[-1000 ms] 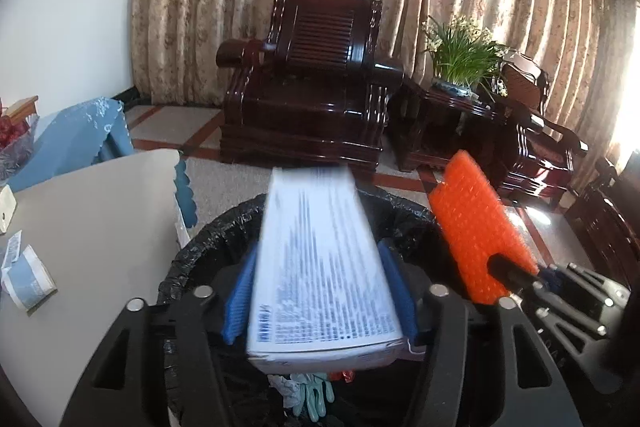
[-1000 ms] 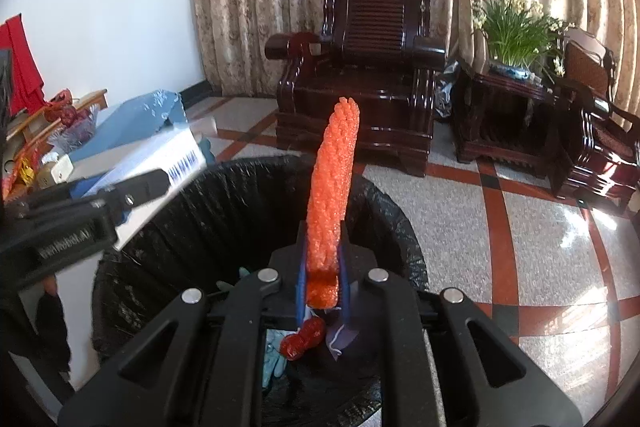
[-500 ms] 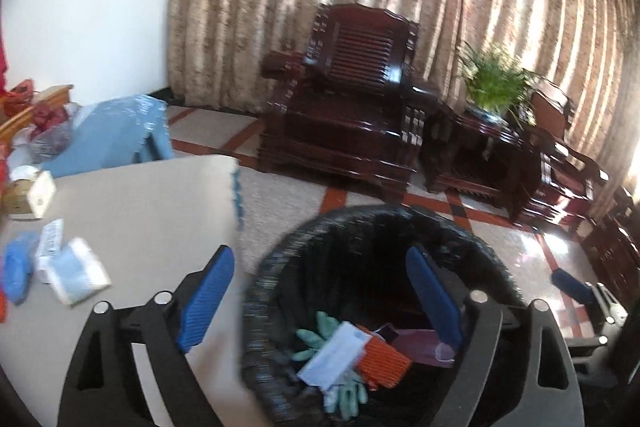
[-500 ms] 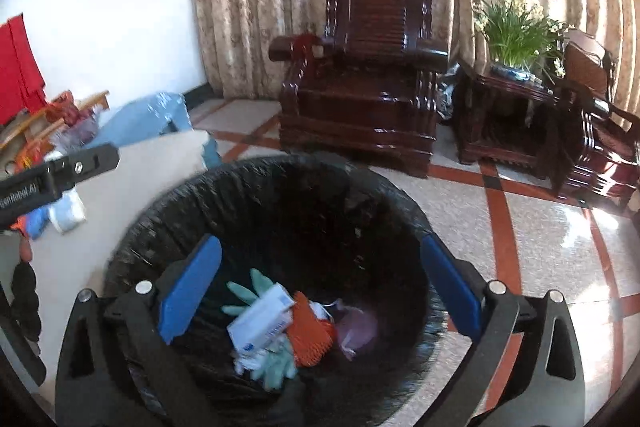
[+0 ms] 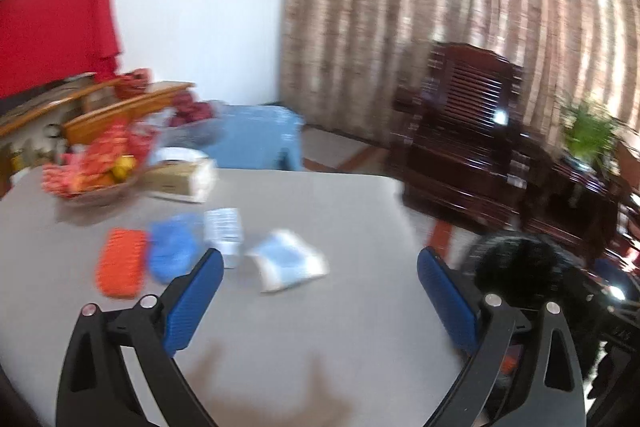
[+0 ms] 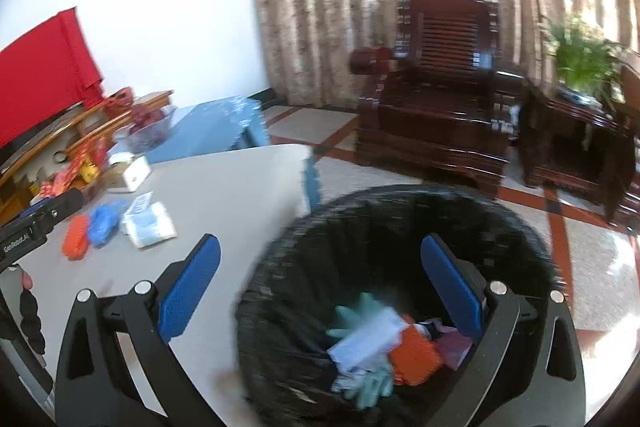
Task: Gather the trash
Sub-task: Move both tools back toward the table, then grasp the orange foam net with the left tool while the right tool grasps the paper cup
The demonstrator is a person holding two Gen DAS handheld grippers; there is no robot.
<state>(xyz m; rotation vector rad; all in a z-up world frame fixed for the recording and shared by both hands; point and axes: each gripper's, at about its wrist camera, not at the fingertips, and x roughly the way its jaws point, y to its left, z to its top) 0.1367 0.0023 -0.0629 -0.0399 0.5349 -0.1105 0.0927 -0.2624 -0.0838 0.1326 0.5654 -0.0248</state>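
My left gripper (image 5: 320,297) is open and empty over the grey table (image 5: 340,227). Ahead of it lie a white and blue packet (image 5: 288,265), a small printed packet (image 5: 225,231), a blue crumpled piece (image 5: 174,255) and an orange sponge (image 5: 120,267). My right gripper (image 6: 320,287) is open and empty above the black-lined trash bin (image 6: 400,227). In the bin lie a white box (image 6: 366,341), an orange sponge (image 6: 416,355) and green gloves (image 6: 370,387). The same table trash shows in the right wrist view (image 6: 150,223).
A basket of red packets (image 5: 92,167) and a tissue box (image 5: 180,179) stand at the table's far side. A blue-covered stool (image 5: 260,139), a dark wooden armchair (image 6: 444,99) and a side table with a plant (image 6: 580,67) stand beyond. The bin sits right of the table (image 5: 516,267).
Both grippers opened and dropped the white box and the orange sponge into the bin. The left gripper then swung left, from over the bin to over the table.
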